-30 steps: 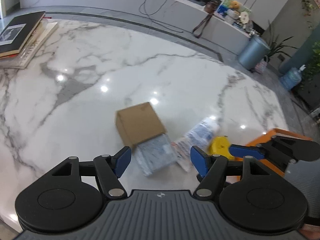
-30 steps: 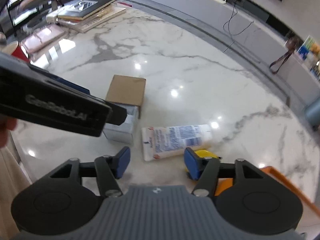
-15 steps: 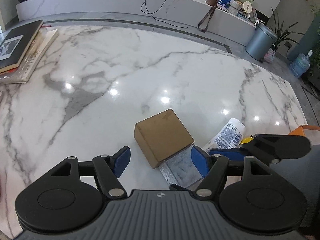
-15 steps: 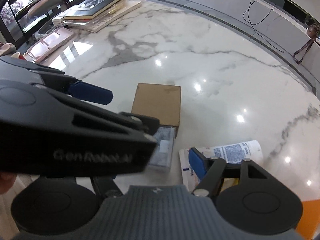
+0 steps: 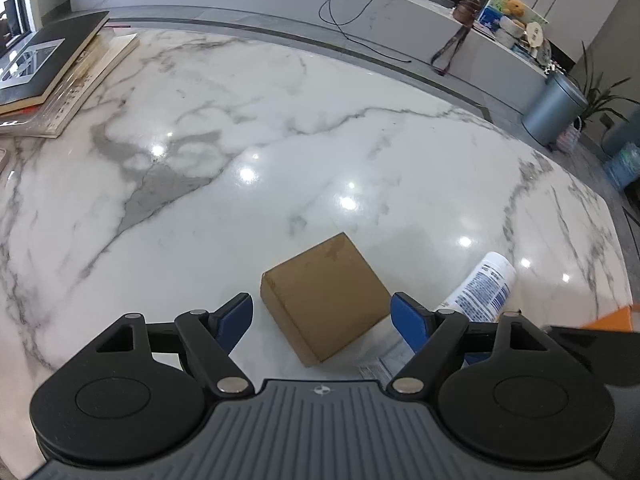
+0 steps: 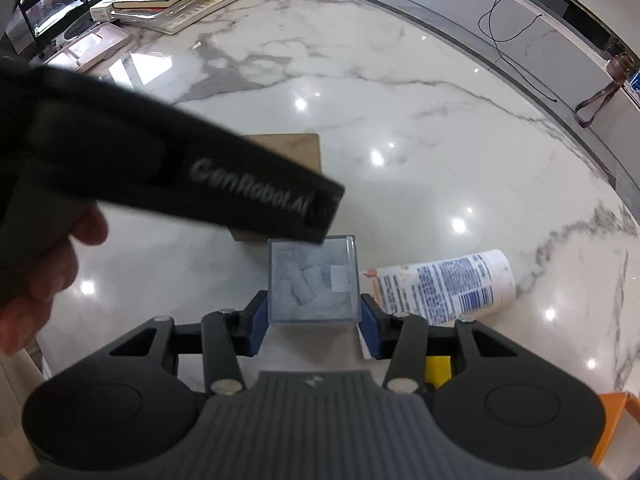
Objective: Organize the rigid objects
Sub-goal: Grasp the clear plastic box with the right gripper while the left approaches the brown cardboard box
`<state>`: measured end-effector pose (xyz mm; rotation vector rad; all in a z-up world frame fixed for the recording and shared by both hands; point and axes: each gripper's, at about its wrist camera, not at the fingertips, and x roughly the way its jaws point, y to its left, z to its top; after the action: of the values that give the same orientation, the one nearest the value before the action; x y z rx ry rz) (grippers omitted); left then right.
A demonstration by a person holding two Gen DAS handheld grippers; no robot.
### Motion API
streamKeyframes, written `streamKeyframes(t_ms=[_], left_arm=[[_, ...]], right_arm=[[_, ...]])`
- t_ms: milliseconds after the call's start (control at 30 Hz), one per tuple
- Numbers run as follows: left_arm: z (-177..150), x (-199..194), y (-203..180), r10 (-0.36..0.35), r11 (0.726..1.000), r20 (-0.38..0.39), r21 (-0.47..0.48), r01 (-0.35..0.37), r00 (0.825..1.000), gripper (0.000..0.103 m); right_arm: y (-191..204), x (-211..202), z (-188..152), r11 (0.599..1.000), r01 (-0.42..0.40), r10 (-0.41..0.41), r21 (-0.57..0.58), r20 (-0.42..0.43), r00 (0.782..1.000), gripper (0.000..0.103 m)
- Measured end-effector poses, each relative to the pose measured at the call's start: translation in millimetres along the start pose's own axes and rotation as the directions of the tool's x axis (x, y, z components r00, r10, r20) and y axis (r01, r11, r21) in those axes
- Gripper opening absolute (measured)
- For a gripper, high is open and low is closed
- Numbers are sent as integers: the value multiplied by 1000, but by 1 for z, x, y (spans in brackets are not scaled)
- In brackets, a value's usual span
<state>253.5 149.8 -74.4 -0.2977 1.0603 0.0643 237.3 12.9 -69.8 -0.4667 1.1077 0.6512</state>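
A brown cardboard box (image 5: pixel 326 296) lies on the marble table, between the open blue fingers of my left gripper (image 5: pixel 322 316), untouched. My right gripper (image 6: pixel 312 318) has its pads against both sides of a clear plastic box (image 6: pixel 312 278) of pale blue pieces. The brown box (image 6: pixel 298 148) lies just beyond it, partly hidden by the left gripper's black body (image 6: pixel 160 168). A white tube with blue print (image 6: pixel 444 284) lies right of the clear box, also in the left wrist view (image 5: pixel 482 288). A yellow object (image 6: pixel 438 368) shows under the right finger.
A stack of books (image 5: pixel 52 76) sits at the table's far left. An orange tray edge (image 6: pixel 610 420) shows at the right front. A pink case (image 6: pixel 96 46) lies beside the books. A grey counter with a cable (image 5: pixel 352 4) runs behind the table.
My left gripper has moved forward, so the brown box now lies between its fingers. My right gripper has moved left from the tube and closed onto the clear box.
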Motion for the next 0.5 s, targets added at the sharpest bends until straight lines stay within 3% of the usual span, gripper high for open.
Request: streamKeyframes(t_ms=[333,500], left_arm=[[6,15,-11,36,999,3,11,-36,999,94],[4,22,-9,24,999,-14,39,-24,1000,79]], right_arm=[[-11,1,-7,1000,10,-10,-4,7,1000,49],[-14,-1,-9,1000,-13,13,20,16,1000,52]])
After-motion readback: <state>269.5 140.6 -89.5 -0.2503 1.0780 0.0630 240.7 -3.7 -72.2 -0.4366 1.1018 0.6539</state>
